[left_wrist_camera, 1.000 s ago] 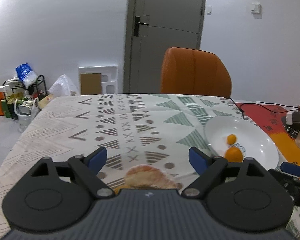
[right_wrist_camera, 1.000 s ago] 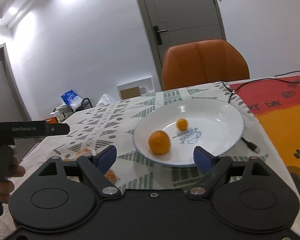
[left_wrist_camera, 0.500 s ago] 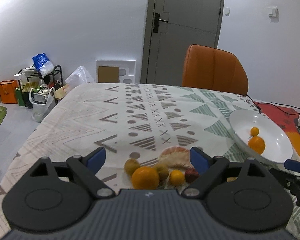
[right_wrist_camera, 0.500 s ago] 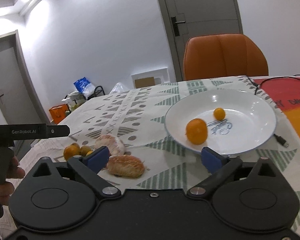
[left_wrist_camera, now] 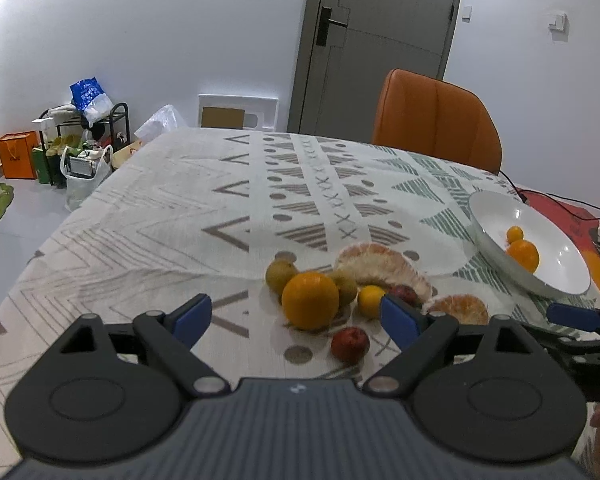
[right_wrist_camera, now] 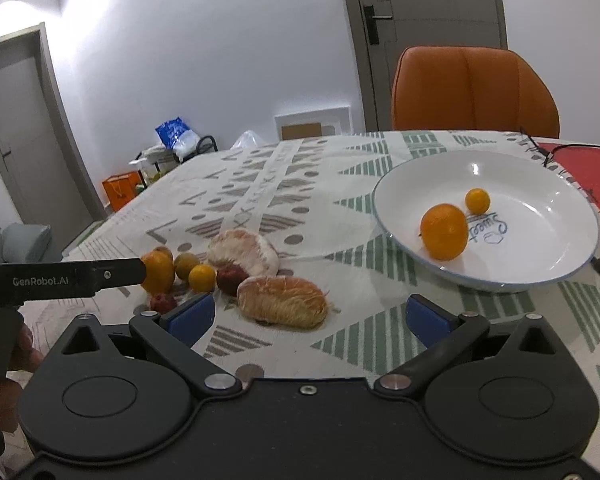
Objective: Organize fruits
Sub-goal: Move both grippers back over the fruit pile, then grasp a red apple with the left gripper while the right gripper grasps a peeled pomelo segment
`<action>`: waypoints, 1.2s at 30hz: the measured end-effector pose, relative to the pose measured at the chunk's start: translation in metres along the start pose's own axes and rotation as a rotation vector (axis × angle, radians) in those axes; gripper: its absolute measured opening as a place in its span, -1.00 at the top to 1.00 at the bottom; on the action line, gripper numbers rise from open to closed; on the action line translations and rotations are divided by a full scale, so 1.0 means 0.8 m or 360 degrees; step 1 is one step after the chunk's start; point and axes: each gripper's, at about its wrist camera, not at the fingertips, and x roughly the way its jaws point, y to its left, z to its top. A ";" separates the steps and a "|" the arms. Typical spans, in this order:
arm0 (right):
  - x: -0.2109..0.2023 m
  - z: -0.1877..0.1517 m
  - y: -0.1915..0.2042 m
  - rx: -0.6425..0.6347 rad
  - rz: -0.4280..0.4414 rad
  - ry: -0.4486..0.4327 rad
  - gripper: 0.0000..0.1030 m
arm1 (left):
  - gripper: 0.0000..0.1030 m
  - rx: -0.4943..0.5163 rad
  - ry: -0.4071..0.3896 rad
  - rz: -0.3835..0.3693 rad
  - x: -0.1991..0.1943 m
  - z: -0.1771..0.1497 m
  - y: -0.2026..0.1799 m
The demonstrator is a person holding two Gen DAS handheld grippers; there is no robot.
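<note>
Plate (right_wrist_camera: pixel 540 184) holds 2 oranges (right_wrist_camera: pixel 444 232); both grippers, left (left_wrist_camera: pixel 296 316) and right (right_wrist_camera: pixel 308 316), released, right just widened, empty.

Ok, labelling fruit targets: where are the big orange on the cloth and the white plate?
big orange (left_wrist_camera: pixel 310 300), left wrist view, middle of its peel.
white plate (right_wrist_camera: pixel 540 184), right wrist view, bare inner wall.

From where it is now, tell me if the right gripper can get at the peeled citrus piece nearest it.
Probably yes. The right gripper is open and empty, and the peeled citrus piece lies on the tablecloth just ahead of its fingers, with nothing between them.
</note>
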 end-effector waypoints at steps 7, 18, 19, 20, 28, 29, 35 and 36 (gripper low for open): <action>0.009 -0.005 0.009 -0.0026 -0.0001 0.0046 -1.00 | -0.70 0.0015 0.0029 -0.0045 0.010 -0.011 -0.007; 0.016 -0.009 0.006 -0.0017 -0.0026 0.0073 -1.00 | -0.06 0.0034 0.0069 -0.0120 0.028 -0.021 -0.018; 0.017 -0.008 0.005 -0.0018 -0.0026 0.0075 -1.00 | 0.07 0.0045 0.0071 -0.0106 0.029 -0.022 -0.019; 0.018 -0.009 0.006 -0.0020 -0.0025 0.0076 -1.00 | 0.15 0.0068 0.0065 -0.0080 0.031 -0.023 -0.021; 0.027 -0.006 0.013 -0.0040 -0.0026 0.0085 -1.00 | 0.56 0.0097 0.0066 -0.0080 0.032 -0.021 -0.014; 0.029 -0.005 0.015 -0.0046 -0.0026 0.0086 -1.00 | 0.56 0.0090 0.0067 -0.0078 0.031 -0.021 -0.011; 0.040 -0.003 0.024 -0.0076 -0.0023 0.0086 -1.00 | 0.56 0.0047 0.0058 -0.0063 0.025 -0.019 0.004; 0.042 -0.002 0.025 -0.0077 -0.0025 0.0089 -1.00 | 0.56 0.0043 0.0054 -0.0060 0.023 -0.018 0.006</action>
